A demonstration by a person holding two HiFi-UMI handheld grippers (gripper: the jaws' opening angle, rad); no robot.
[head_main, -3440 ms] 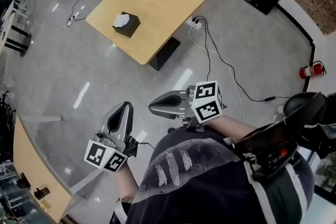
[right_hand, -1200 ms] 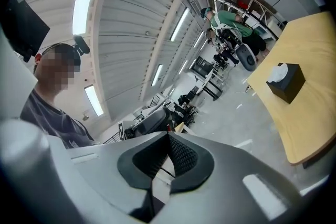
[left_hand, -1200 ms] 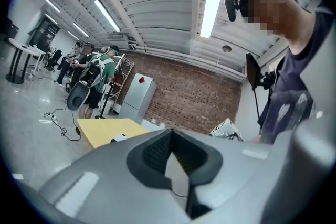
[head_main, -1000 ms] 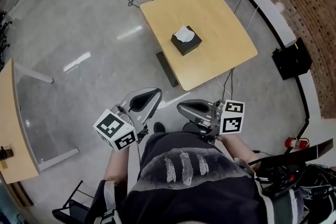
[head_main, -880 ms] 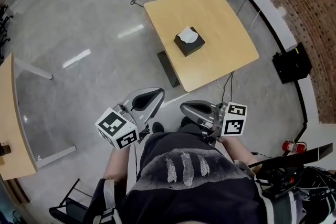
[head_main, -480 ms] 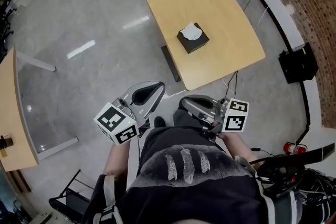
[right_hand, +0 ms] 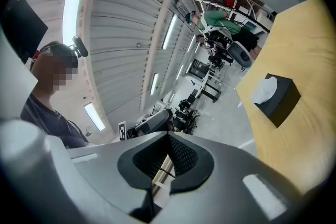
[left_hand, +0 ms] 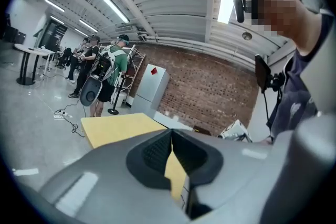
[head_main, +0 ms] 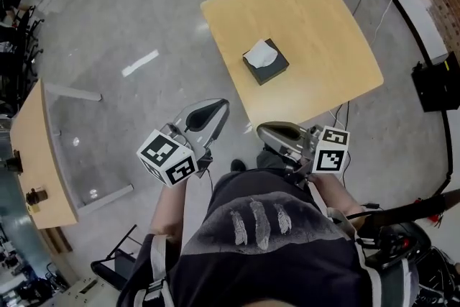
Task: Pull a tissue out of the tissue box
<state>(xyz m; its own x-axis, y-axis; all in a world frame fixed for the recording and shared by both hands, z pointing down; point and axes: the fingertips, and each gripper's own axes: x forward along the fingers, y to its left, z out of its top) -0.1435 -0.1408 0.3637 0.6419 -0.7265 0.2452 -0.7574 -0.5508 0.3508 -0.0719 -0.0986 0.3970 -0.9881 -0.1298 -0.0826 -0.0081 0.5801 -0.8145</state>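
The left gripper (head_main: 219, 105) is holding its jaws pressed together on nothing. The right gripper (head_main: 262, 129) is seemingly closing on nothing too, tips meeting. The tissue box (head_main: 267, 63) is sitting on the table (head_main: 323, 25), well apart from both.

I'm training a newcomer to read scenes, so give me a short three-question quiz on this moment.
1. Fill in: the box stands on the ___.
2. True or false: the left tool is shut on the tissue.
3. What is between the jaws of the right tool? A) the box B) the tissue C) nothing

Key:
1. The table.
2. False. It is shut but empty, short of the table.
3. C.
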